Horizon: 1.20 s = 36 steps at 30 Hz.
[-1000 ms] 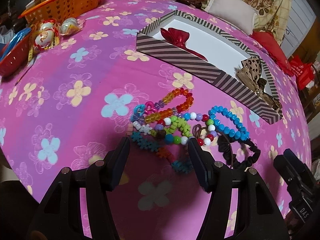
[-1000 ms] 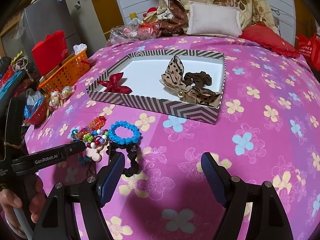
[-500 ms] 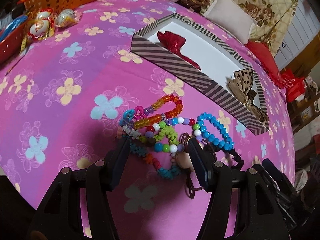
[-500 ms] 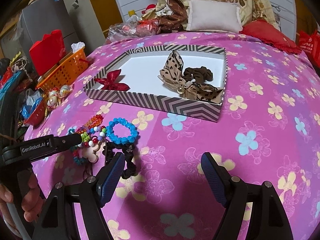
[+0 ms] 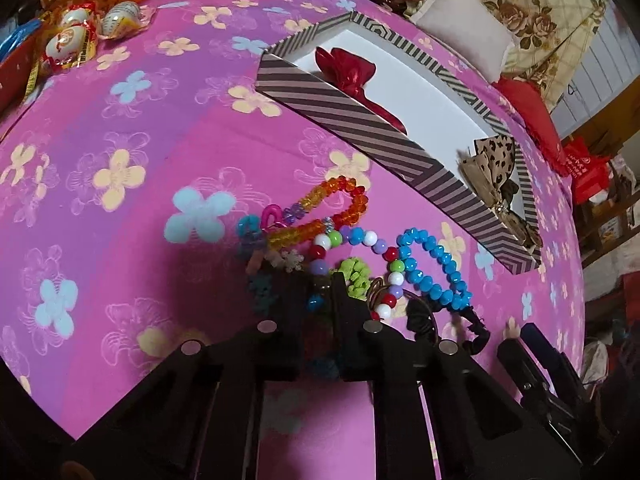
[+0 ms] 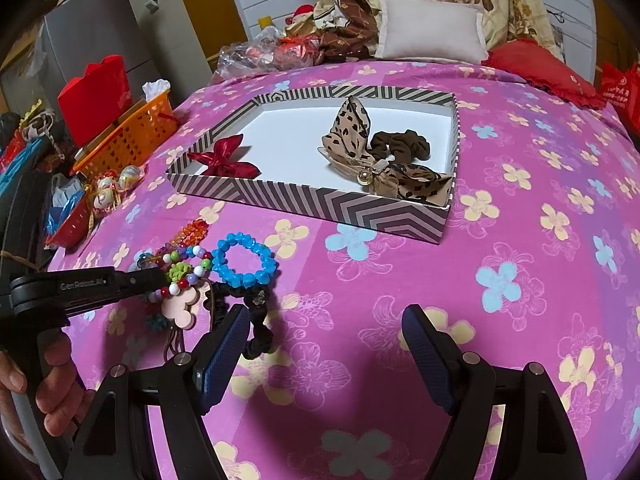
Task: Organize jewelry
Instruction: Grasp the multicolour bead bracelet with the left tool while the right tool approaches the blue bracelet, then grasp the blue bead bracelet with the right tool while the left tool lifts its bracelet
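A heap of bead bracelets [image 5: 344, 240] and hair ties is seen on the floral pink cloth of the surface [image 6: 520, 240], just in front of the striped box [image 6: 384, 210], which already holds a red bow [image 6: 224, 160], a leopard-print bow [image 6: 352, 136] and a brown scrunchie [image 6: 400, 146].

The left tongs [image 5: 316, 292] are seen driven into the near edge of the heap, with the jaws drawn close together among the beads; something in the tangle appears to be pinched, but which piece cannot be told. The right tongs [image 6: 324, 344] are held released above bare cloth, with only the black hair tie [image 6: 258, 320] touching the left finger [image 6: 224, 352].

The heap lies directly ahead of the left tongs and to the left of the right tongs, so the left hand is judged the nearer. The box lies beyond the heap, up and to the right in the left wrist view. The blue bracelet [image 6: 244, 258] lies flat as a ring nearest the box; the orange bracelet [image 5: 332, 208] is stretched into a loop whose long axis runs roughly along the box's near wall.
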Each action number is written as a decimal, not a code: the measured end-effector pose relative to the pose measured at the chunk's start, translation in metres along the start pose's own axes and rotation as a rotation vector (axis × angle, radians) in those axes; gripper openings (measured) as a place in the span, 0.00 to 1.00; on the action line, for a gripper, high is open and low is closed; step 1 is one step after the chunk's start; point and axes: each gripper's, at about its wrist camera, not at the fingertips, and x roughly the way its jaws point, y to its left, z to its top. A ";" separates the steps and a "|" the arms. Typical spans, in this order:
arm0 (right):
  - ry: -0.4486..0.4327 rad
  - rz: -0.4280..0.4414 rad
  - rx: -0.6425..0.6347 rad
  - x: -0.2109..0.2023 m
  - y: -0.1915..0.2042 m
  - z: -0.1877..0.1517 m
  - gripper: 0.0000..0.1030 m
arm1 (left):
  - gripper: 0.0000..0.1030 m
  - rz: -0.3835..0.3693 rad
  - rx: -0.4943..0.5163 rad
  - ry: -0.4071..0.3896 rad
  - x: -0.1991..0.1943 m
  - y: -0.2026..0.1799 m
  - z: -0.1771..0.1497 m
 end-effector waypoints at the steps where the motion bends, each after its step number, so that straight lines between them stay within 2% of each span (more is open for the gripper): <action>1: 0.000 0.001 -0.005 0.000 0.001 0.000 0.74 | 0.08 -0.004 0.004 -0.006 -0.004 0.001 -0.001; 10: -0.008 0.036 -0.096 0.012 0.026 0.020 0.72 | 0.07 -0.017 0.033 -0.078 -0.043 0.003 0.002; 11: -0.005 0.033 -0.112 0.016 0.029 0.024 0.68 | 0.07 -0.017 0.036 -0.082 -0.046 0.002 0.003; 12: 0.002 0.031 -0.120 0.021 0.030 0.027 0.58 | 0.07 -0.017 0.039 -0.089 -0.049 0.001 0.004; 13: 0.017 0.033 -0.126 0.027 0.032 0.031 0.53 | 0.07 -0.019 0.042 -0.099 -0.053 0.001 0.005; 18: 0.082 0.035 -0.182 0.055 0.042 0.039 0.51 | 0.07 -0.028 0.051 -0.114 -0.061 0.000 0.010; 21: 0.108 0.014 -0.226 0.068 0.047 0.037 0.42 | 0.07 -0.024 0.052 -0.119 -0.062 0.001 0.012; 24: 0.089 -0.042 -0.269 0.069 0.050 0.035 0.29 | 0.07 -0.013 0.056 -0.127 -0.063 0.002 0.013; 26: 0.079 -0.037 -0.286 0.069 0.050 0.033 0.19 | 0.07 -0.011 0.058 -0.122 -0.061 0.001 0.013; 27: 0.076 -0.037 -0.286 0.068 0.050 0.033 0.10 | 0.07 -0.013 0.058 -0.118 -0.060 0.001 0.013; 28: 0.076 -0.037 -0.282 0.067 0.048 0.033 0.08 | 0.07 -0.015 0.057 -0.113 -0.059 0.000 0.012; 30: 0.059 0.010 -0.238 0.059 0.042 0.033 0.08 | 0.07 -0.016 0.057 -0.112 -0.059 -0.001 0.011; 36: -0.015 0.027 -0.215 0.026 0.042 0.035 0.08 | 0.07 -0.017 0.062 -0.130 -0.068 -0.004 0.011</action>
